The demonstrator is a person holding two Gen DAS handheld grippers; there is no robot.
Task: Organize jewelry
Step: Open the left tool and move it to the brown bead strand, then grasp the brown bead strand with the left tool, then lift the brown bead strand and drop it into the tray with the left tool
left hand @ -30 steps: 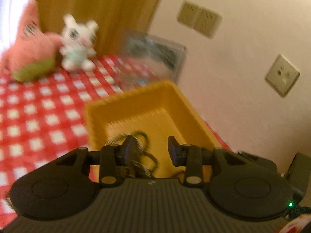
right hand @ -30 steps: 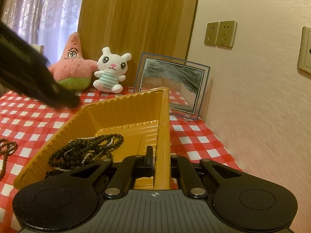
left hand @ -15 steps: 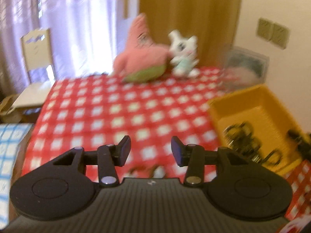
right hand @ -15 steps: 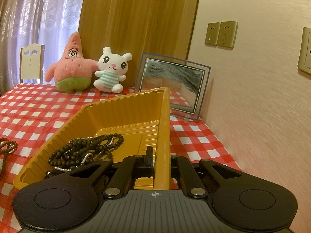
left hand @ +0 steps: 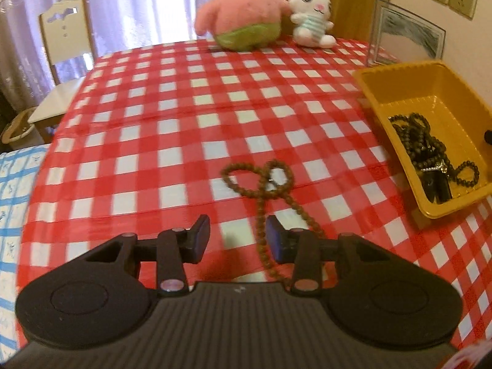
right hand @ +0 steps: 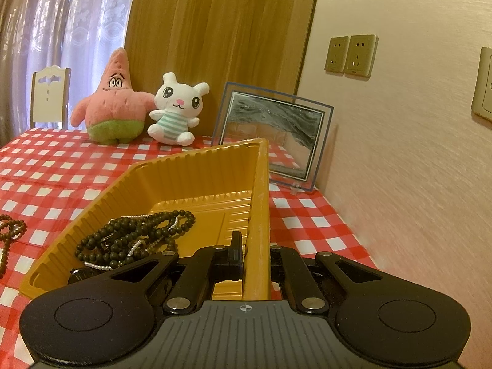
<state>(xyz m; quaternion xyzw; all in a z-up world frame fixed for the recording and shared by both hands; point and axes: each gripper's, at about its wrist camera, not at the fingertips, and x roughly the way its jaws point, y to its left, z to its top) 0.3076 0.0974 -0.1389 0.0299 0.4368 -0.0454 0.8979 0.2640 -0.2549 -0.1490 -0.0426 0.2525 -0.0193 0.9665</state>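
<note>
Left wrist: brown bead strand (left hand: 270, 190) trails lengthwise, seemingly toward camera.

Red, white and yellow in front of my tongs

A red-and-white checked tablecloth (left hand: 172, 129) is spreading ahead of my black left tongs (left hand: 238, 235), brown beads (left hand: 264, 181) lying just beyond them. My black right tongs (right hand: 255, 255) are gripping a yellow tray (right hand: 259, 203) holding dark beads (right hand: 129, 236); a pink-and-green star plush (right hand: 112, 104) and white striped bunny (right hand: 176, 110) are sitting far ahead.
</note>
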